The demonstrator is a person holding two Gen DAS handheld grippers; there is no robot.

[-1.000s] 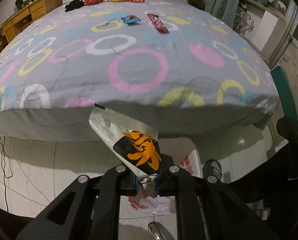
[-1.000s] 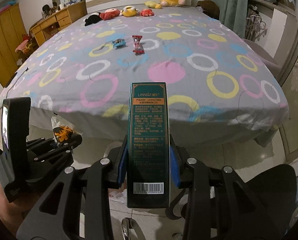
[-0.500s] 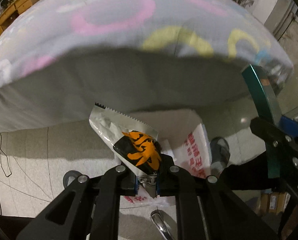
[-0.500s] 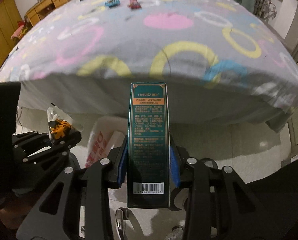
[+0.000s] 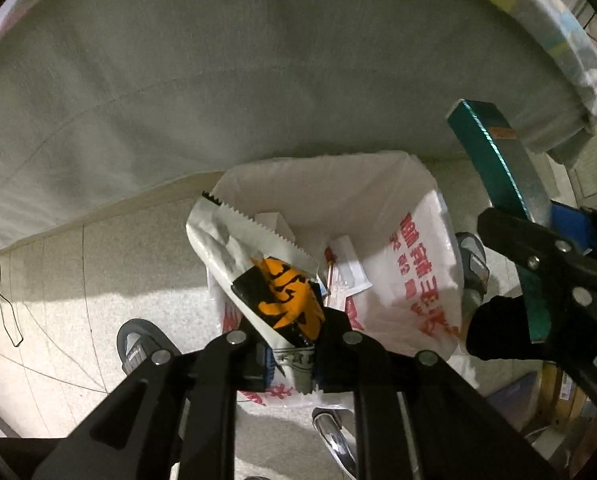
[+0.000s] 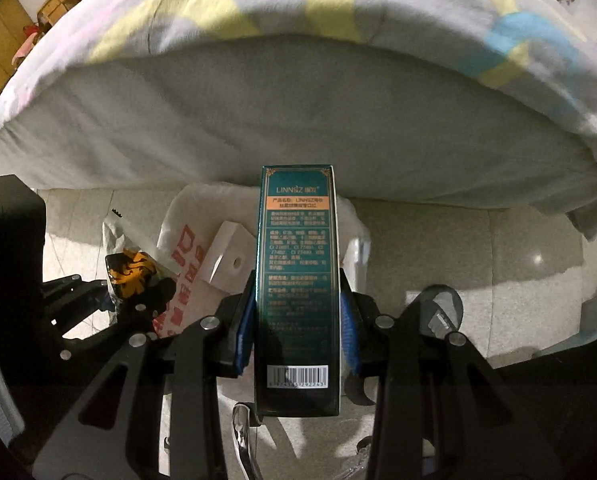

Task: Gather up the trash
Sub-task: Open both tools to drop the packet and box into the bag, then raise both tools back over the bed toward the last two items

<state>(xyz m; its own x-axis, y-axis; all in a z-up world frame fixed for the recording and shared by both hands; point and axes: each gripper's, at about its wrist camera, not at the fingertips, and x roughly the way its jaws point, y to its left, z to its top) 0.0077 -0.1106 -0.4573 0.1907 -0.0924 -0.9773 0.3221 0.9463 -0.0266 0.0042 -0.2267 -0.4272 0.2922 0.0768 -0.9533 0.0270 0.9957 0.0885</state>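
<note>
My left gripper [image 5: 294, 356] points down at an open white plastic bag with red print [image 5: 418, 264] on the floor. A silver snack wrapper with an orange and black label [image 5: 274, 280] is pinched between its pads, and the jaws are opening slightly. My right gripper [image 6: 297, 320] is shut on a tall dark green box [image 6: 298, 260], held upright over the bag [image 6: 186, 248]. In the right wrist view the left gripper [image 6: 138, 292] and wrapper [image 6: 132, 268] show at the left. The green box [image 5: 498, 168] appears at the right of the left wrist view.
The grey side of the mattress [image 5: 258, 80] rises just behind the bag. A white carton [image 6: 226, 260] and papers lie inside the bag. A person's shoes [image 5: 138, 344] [image 6: 438, 312] stand on the tiled floor. A thin cable [image 5: 2, 308] runs at the left.
Both grippers have sunk from bed height down toward the floor and tilted downward. The bed top has left view and the open bag now lies under both held items.
</note>
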